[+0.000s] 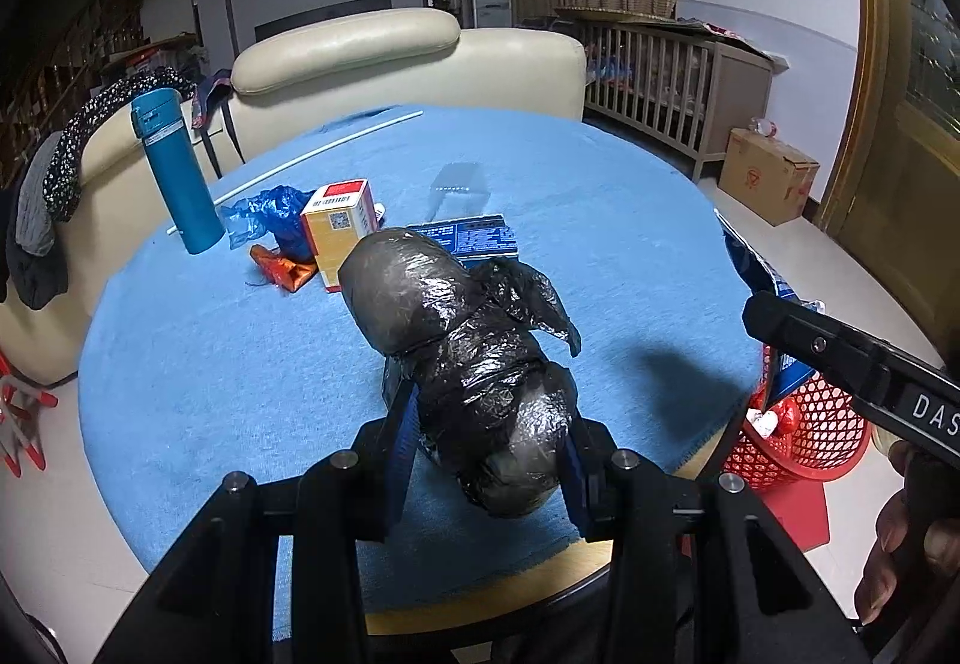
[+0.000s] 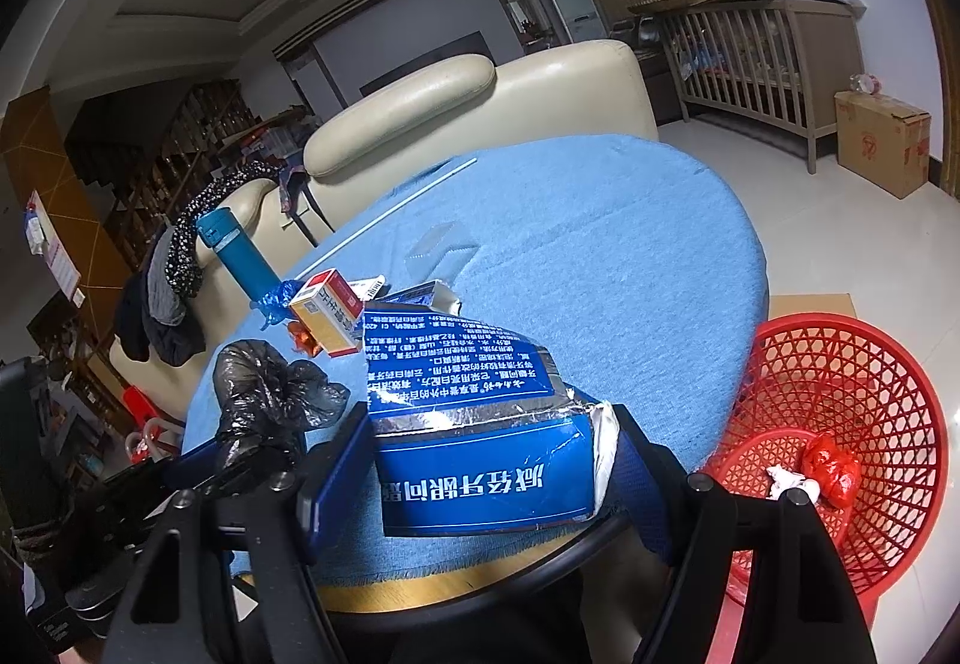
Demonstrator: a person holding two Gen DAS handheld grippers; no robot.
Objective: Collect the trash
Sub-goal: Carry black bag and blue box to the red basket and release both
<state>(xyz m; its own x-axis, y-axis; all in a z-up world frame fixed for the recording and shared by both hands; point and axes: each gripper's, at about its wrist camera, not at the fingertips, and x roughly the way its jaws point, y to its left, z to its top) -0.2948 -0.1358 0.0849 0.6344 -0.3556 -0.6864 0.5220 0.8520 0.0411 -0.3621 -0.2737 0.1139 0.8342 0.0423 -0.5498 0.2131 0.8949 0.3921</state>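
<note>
Light blue cloth covers the desk. A glossy black bag, a teal flask, an orange-and-red box, a deep blue carton with white lettering and silver foil edges, and a red lattice-patterned basket.

Basket mouth gapes unobstructed; flask and carton crowd table's left.

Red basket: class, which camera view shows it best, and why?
The right wrist view: the red basket shows its open mouth with trash inside. The left wrist view catches only part of its side behind the right tool.
</note>
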